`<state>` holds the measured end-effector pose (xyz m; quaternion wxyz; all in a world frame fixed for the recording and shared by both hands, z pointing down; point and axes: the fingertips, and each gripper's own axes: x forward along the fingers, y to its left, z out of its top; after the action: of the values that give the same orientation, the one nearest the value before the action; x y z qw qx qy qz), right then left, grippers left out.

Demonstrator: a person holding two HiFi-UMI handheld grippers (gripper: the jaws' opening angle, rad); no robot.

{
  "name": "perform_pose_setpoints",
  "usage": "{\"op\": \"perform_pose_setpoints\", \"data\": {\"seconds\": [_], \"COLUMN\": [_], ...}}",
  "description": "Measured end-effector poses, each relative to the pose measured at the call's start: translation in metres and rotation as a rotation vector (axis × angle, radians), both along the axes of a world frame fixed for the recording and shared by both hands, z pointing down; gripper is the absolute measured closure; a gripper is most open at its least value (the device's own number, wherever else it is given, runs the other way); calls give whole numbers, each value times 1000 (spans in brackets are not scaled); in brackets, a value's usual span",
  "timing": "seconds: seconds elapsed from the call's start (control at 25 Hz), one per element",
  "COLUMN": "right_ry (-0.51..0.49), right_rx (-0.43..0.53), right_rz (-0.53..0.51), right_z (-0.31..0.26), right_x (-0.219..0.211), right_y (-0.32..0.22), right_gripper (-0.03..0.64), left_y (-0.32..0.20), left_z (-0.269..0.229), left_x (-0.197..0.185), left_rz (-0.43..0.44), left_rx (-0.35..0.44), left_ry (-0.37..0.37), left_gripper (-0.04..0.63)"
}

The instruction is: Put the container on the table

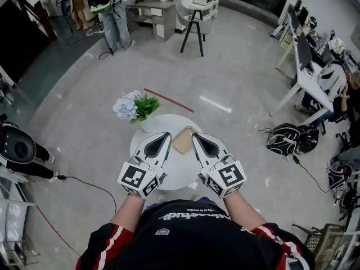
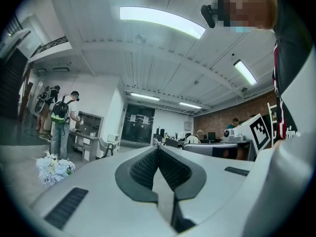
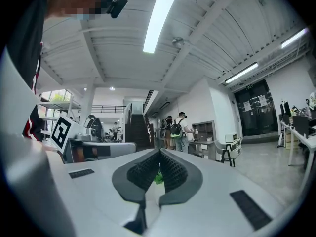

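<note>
head view only: container [image 1: 183, 141] seemingly on table [image 1: 175, 172]; left claw [image 1: 167, 134], right claw [image 1: 195, 135] closed

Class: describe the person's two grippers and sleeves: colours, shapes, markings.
The left gripper and right gripper are white shells tapering to pointed fingers lined with dark grey ribbed pads. Each carries a cube with black-and-white square markers. The sleeves are black with red and white stripes.

We see round white tabletop [image 1: 175, 173] standing on grey floor [image 1: 236, 83]. Flat tan container [image 1: 184, 140] lies on it, toward far side. Pale bouquet [image 1: 134, 107] at far-left rim; we cannot tell its footing.
</note>
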<state>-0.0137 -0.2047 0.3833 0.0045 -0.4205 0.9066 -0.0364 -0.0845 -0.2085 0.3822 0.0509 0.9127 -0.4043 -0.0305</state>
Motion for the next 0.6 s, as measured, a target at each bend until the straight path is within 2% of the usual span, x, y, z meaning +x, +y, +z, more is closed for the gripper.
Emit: {"op": "perform_pose_setpoints", "data": {"seconds": [0.6], "right_ry": [-31], "right_rx": [-28], "right_rz": [77], "right_z": [4], "right_x": [13], "right_y": [-5], "right_gripper": [603], "left_y": [-1], "left_z": [-1], "left_x": [-5], "left_rz": [-13], "left_rx": [-6], "left_ry": [12], "left_gripper": [572]}}
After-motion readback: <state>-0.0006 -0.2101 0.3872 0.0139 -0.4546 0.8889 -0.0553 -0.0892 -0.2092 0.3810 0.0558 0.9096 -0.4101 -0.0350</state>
